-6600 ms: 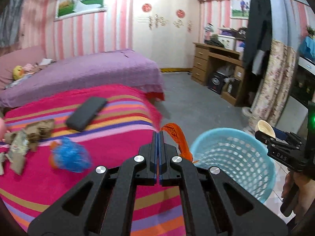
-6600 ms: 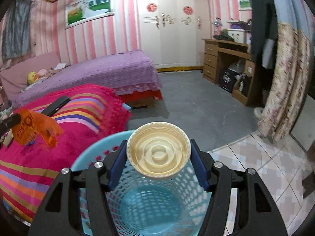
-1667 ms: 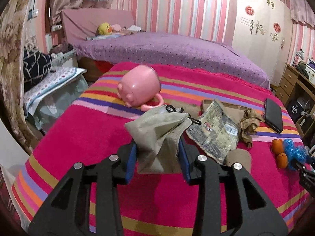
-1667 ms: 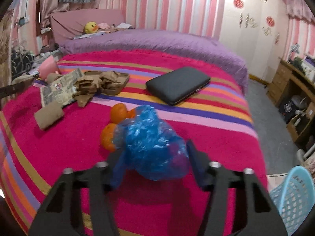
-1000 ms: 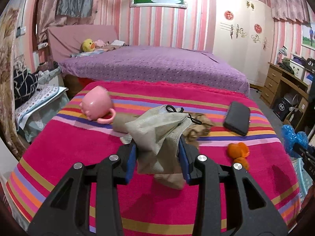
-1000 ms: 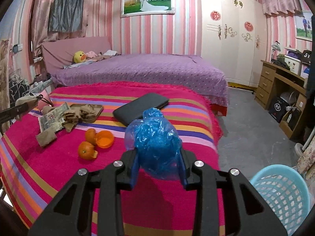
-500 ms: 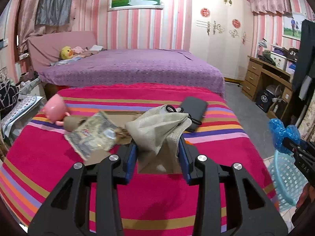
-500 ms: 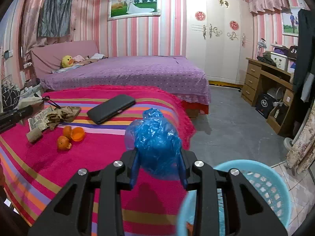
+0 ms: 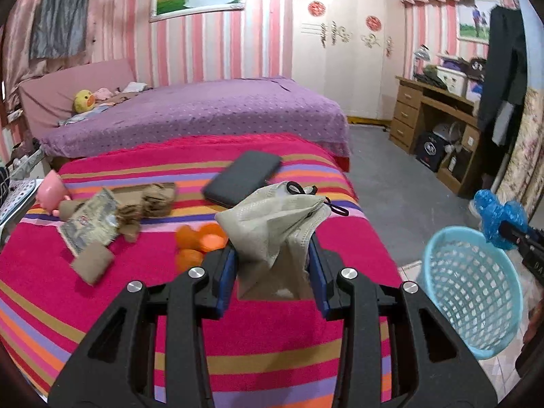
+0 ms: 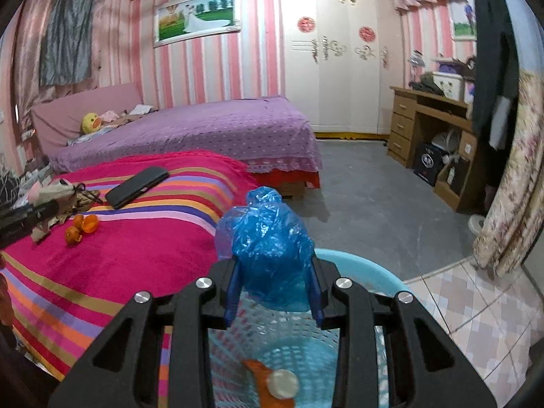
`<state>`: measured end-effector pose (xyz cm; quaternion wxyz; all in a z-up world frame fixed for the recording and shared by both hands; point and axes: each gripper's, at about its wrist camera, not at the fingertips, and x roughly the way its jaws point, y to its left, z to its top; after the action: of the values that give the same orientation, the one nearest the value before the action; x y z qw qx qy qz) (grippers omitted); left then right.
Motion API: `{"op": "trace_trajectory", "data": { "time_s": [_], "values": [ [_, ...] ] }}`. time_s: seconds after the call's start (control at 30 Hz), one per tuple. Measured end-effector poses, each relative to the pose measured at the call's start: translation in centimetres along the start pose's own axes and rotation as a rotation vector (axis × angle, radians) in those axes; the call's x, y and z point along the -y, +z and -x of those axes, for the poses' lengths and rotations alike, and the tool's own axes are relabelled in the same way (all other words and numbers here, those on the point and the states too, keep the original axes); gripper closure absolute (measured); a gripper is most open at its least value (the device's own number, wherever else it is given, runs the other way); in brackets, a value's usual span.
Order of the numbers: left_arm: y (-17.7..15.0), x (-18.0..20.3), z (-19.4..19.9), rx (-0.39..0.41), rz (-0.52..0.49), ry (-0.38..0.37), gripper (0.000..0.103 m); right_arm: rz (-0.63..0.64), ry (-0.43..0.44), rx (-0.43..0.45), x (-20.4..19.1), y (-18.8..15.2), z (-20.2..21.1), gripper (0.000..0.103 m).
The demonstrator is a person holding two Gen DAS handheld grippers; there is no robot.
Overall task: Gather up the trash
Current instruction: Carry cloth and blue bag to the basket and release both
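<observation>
My left gripper [image 9: 272, 265] is shut on a crumpled grey face mask [image 9: 272, 224] and holds it above the striped bed [image 9: 272, 340]. My right gripper [image 10: 272, 282] is shut on a crumpled blue plastic bag [image 10: 265, 248] over the light blue basket [image 10: 360, 268]; it also shows at the right of the left wrist view [image 9: 498, 217], above the basket [image 9: 472, 289]. An orange wrapper [image 10: 261, 379] and a round lid [image 10: 283, 381] lie inside the basket. Orange peels [image 9: 197, 241], a printed wrapper [image 9: 90, 221] and brown paper scraps [image 9: 146, 204] lie on the bed.
A black wallet [image 9: 243, 178] and a pink piggy toy [image 9: 51, 192] lie on the striped bed. A purple bed [image 9: 204, 112] stands behind. A wooden desk [image 9: 438, 122] and a flowered curtain [image 10: 513, 183] are on the right. Grey floor [image 10: 374, 187] lies between.
Both grippers have swung right toward the basket. The blue bag is now over the basket's rim. The mask is nearer the bed's right edge.
</observation>
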<state>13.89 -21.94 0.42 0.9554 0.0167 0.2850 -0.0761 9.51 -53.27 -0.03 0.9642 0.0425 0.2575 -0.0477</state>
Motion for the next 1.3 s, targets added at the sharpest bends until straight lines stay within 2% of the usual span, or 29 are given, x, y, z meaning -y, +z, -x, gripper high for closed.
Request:
{"op": "trace_trajectory", "data": {
  "time_s": [0.1,0.43,0.73,0.87,1.0,1.1,1.17,1.3],
  "values": [
    [-0.6,2.3,-0.1,-0.013,-0.003,-0.044,0.066,-0.005,-0.040,-0.015,2.1,-0.8,0.1,0.070],
    [-2.7,10.5,-1.2,-0.053,-0.062,-0.160,0.066,-0.048,-0.091,-0.030,7.1,-2.6,0.8,0.070],
    [-4.6,17.1,-1.7,-0.060,-0.120,-0.227,0.062,-0.038,-0.131,-0.031,8.7,-3.6,0.7,0.070],
    [-4.9,18.4,-2.5,-0.076,-0.133,-0.238,0.055,-0.030,-0.140,-0.030,8.9,-4.0,0.8,0.070],
    [-4.7,19.1,-3.0,-0.079,-0.163,-0.242,0.028,-0.037,-0.137,-0.026,8.9,-4.1,0.9,0.070],
    [-4.2,18.2,-2.9,-0.061,-0.147,-0.234,0.015,-0.032,-0.135,-0.030,8.8,-4.1,0.9,0.070],
    [-3.8,17.3,-2.8,-0.050,-0.128,-0.238,0.009,-0.031,-0.135,-0.028,8.7,-4.1,0.9,0.070],
    [-3.0,15.8,-2.5,-0.025,-0.128,-0.220,0.007,-0.025,-0.132,-0.027,8.1,-4.0,0.6,0.070]
  ]
}}
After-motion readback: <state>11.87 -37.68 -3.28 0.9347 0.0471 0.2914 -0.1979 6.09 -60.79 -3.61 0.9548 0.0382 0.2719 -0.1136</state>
